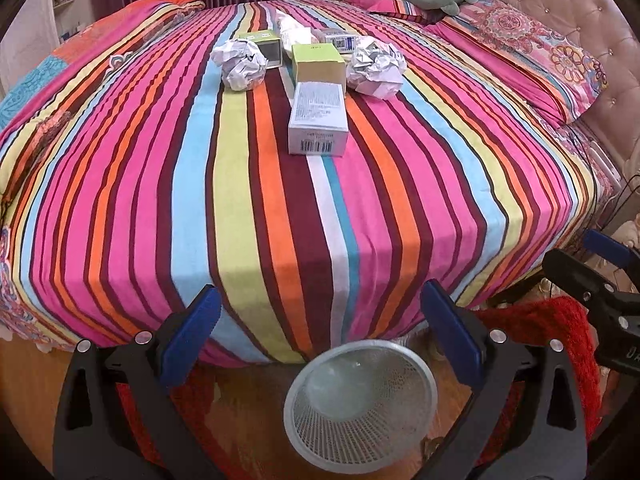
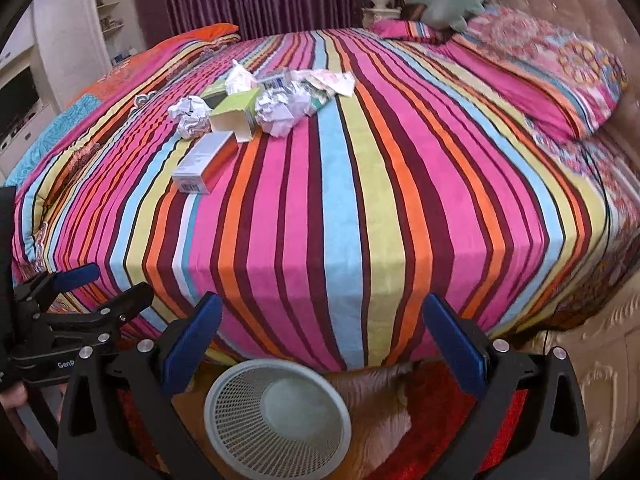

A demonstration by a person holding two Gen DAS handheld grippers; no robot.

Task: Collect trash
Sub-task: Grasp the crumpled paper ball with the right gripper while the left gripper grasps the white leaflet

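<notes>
Left gripper (image 1: 320,320) spread wide, held nothing. Right gripper (image 2: 322,322) likewise wide, empty. Both hung off bed (image 1: 256,208) foot. Mesh bin (image 1: 360,404) stood on floor at 6 o'clock. Trash clustered at 12: white box (image 1: 319,122), green box (image 1: 319,65), two paper balls (image 1: 240,63) (image 1: 375,66).

Both grippers open, side by side

My left gripper (image 1: 320,316) and right gripper (image 2: 322,316) hang level, jaws spread wide, holding nothing.
</notes>
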